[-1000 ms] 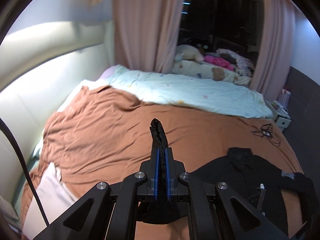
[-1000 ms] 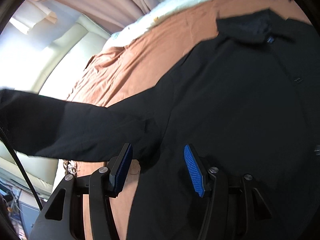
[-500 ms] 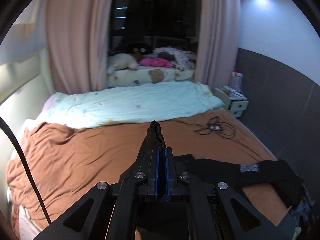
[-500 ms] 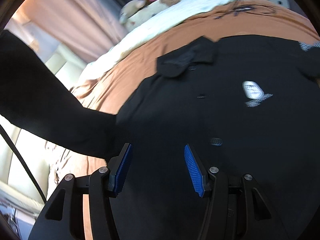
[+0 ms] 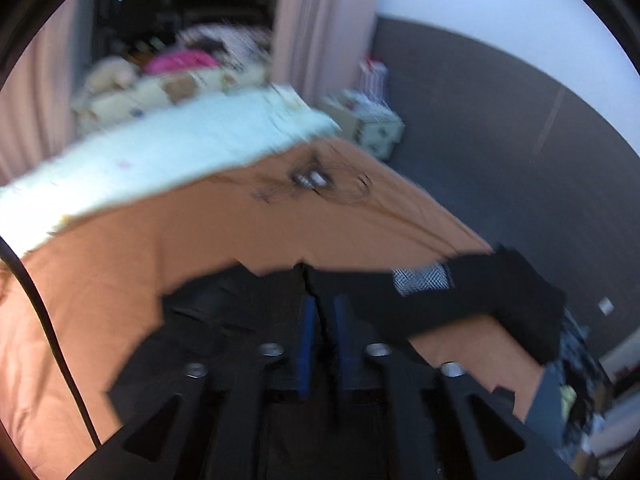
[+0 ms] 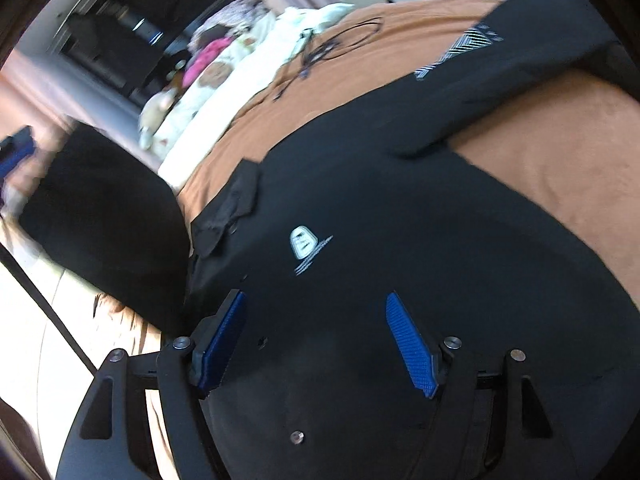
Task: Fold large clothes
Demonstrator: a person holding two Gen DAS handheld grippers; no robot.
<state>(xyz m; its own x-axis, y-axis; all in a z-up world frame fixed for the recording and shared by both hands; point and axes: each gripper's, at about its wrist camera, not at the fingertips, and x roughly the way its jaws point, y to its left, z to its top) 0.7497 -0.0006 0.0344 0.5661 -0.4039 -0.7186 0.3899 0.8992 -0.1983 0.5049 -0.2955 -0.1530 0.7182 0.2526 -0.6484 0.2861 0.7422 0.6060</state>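
Two grippers are seen over a bed covered by an orange-brown sheet (image 5: 120, 280). A black jacket (image 6: 400, 220) is spread flat on the sheet, front up, with a small white chest badge (image 6: 302, 242) and a collar (image 6: 236, 204) turned toward the head of the bed. One sleeve (image 5: 500, 292), marked by a grey patterned patch (image 5: 420, 280), is stretched out toward the bed's right edge, where its cuff hangs over. The other sleeve (image 6: 104, 216) is lifted off the sheet at the left of the right wrist view.

The left gripper (image 5: 322, 312) is nearly closed, with black cloth of the jacket pinched in the narrow gap between its blue pads (image 5: 306, 344). The right gripper (image 6: 316, 320) is held wide open over the jacket's lower front, with nothing between its pads (image 6: 412, 348).

A pale blue-green quilt (image 5: 160, 160) is laid across the head of the bed, touching the sheet's far edge. Soft toys (image 5: 120, 80) and a pink item (image 5: 180, 62) are piled behind it, in front of a dark window framed by pink curtains (image 5: 316, 28). A tangle of black cable (image 5: 316, 184) is left on the sheet near the quilt. A small white cabinet (image 5: 372, 124) is placed beside the bed against a dark grey wall panel (image 5: 500, 140), above which the wall is white. The left wrist view is blurred, so finer detail cannot be made out.
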